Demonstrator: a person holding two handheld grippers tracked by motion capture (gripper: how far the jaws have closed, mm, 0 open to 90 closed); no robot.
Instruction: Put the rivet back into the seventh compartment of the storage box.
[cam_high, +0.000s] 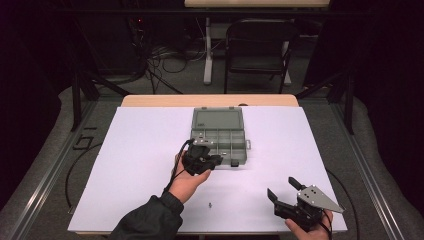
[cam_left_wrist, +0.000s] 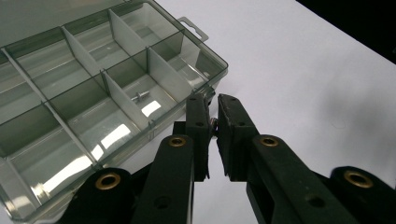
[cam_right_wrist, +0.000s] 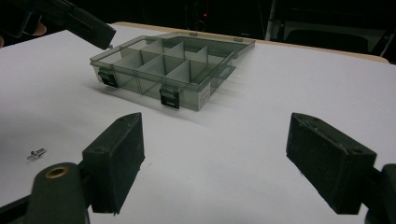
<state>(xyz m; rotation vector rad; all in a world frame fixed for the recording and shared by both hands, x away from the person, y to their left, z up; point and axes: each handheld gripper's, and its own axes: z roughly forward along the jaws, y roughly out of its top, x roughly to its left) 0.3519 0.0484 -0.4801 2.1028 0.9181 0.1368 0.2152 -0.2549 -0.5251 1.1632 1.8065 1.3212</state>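
A: On worktop (cam_high: 150, 150), centre: organiser box (cam_high: 219, 137), lid open. L gripper (cam_high: 216, 160) at its near edge?
B: Yes, pinching a small screw (cam_left_wrist: 214, 125). R gripper (cam_high: 282, 187) jaws wide apart, holding nothing. Spare screw (cam_high: 210, 204) lies near front edge.

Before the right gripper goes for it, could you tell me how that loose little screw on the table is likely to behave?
The screw lies on its side on smooth white table, so a nudge may roll it. It looks tiny against the open right gripper, so pinching may be fiddly. It seems metal, probably rigid.

No legible text or labels
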